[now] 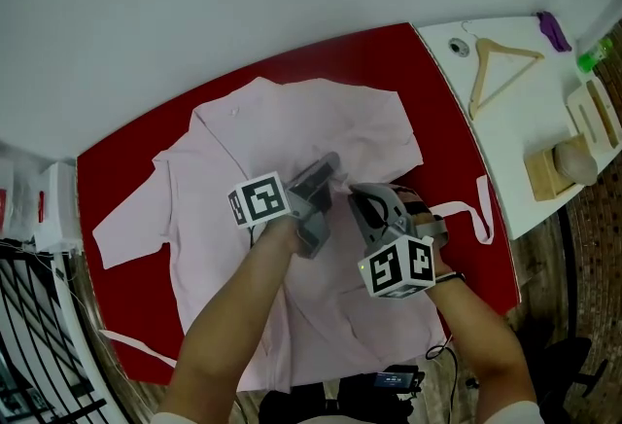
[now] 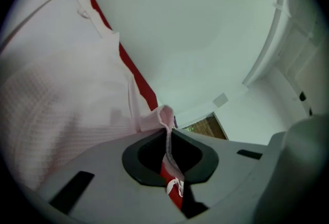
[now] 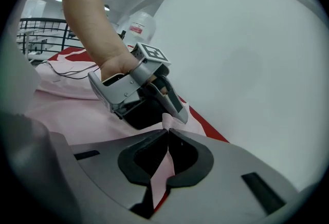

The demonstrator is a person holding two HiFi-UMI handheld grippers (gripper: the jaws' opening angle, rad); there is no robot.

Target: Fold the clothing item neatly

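Centre of the head view: my left gripper [image 1: 327, 177] and right gripper [image 1: 362, 198] meet over a pale pink short-sleeved cotton shirt [image 1: 292, 130] spread across the red tabletop [image 1: 321, 53]. Each claw is clamped tight on a raised pinch of the pink cloth, and the two sit just beside one another. In each gripper's own view a thin fin of fabric stands up through the closed jaws, so both grips look real and neither gripper is empty.

The shirt fills the middle of the frame, collar toward the upper left, with one sleeve lying out flat at the left edge. I can see no finished fold anywhere on it. I judge the job to be at its start: the garment is laid out and the first hold is taken near its right half, but nothing has been turned over yet. The sides, the sleeves and the final doubling from hem to collar are all left to do.
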